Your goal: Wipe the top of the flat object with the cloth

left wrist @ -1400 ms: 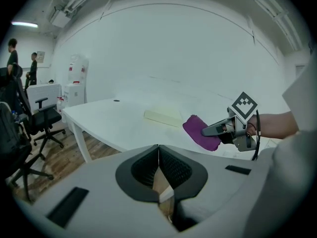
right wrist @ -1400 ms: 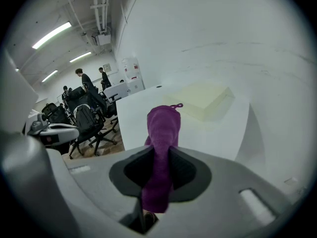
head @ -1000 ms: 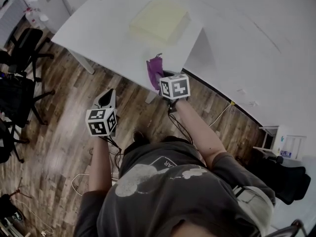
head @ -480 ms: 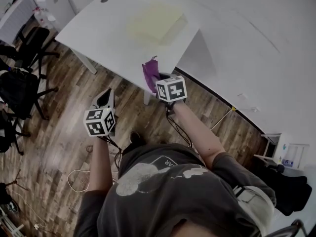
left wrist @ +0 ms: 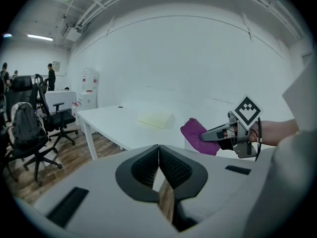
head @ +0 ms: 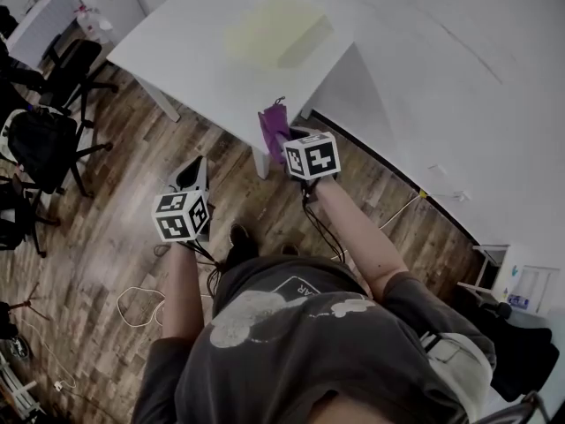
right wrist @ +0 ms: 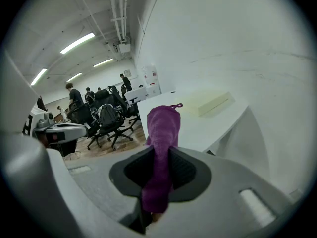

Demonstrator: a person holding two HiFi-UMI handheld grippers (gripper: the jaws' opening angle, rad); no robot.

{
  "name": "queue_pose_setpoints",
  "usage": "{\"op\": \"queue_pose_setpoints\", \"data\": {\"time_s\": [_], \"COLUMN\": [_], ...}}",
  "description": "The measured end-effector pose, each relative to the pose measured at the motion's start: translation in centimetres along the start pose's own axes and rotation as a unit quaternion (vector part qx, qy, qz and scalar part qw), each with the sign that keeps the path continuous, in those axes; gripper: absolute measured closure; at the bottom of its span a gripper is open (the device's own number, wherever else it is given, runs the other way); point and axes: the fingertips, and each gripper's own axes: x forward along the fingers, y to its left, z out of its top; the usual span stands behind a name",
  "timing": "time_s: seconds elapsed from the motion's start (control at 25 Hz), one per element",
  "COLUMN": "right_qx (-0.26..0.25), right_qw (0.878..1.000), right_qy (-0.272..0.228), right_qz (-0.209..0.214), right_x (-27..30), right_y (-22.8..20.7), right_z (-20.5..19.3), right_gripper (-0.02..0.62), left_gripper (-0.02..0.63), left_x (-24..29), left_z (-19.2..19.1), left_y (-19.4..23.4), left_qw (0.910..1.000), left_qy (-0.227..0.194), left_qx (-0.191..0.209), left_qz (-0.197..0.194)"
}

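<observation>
A pale yellow flat block (head: 275, 32) lies on the white table (head: 194, 56), far from both grippers; it also shows as the block (left wrist: 155, 119) and the block (right wrist: 214, 103). My right gripper (head: 281, 138) is shut on a purple cloth (head: 273, 124), held at the table's near edge. In the right gripper view the cloth (right wrist: 162, 148) stands up between the jaws of the gripper (right wrist: 159, 168). My left gripper (head: 191, 177) hangs over the wooden floor, short of the table, shut with nothing in it. From the left gripper view (left wrist: 159, 168) the cloth (left wrist: 198, 137) shows at the right.
Black office chairs (head: 48, 140) and a backpack stand on the wooden floor to the left. A white wall (head: 459, 87) runs along the table's right side. Cables (head: 132, 312) lie on the floor by my feet. People stand far off at other desks (right wrist: 74, 95).
The table and block have drifted slightly up and left in the head view. Both grippers keep their positions and the cloth stays held.
</observation>
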Motion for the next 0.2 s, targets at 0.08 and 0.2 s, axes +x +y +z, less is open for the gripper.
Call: {"op": "queue_pose_setpoints", "data": {"time_s": [0.08,0.2], "right_qx": [-0.005,-0.012], "right_qw": [1.0,1.0], "right_qy": [0.0,0.001], "right_qz": [0.005,0.011], "right_x": [-0.9,-2.2], "right_y": [-0.2,-0.7], "right_z": [-0.6,-1.4], "right_gripper": [0.523,0.523], "left_gripper": [0.609,0.609], "left_x": [-0.4,-0.8], "left_z": [-0.6,-1.2], "left_y": [-1.1,-2.8], "left_qw": [1.0,1.0], "left_qy": [0.0,0.001], "left_qx": [0.0,0.004], "left_qz": [0.003,0.007]}}
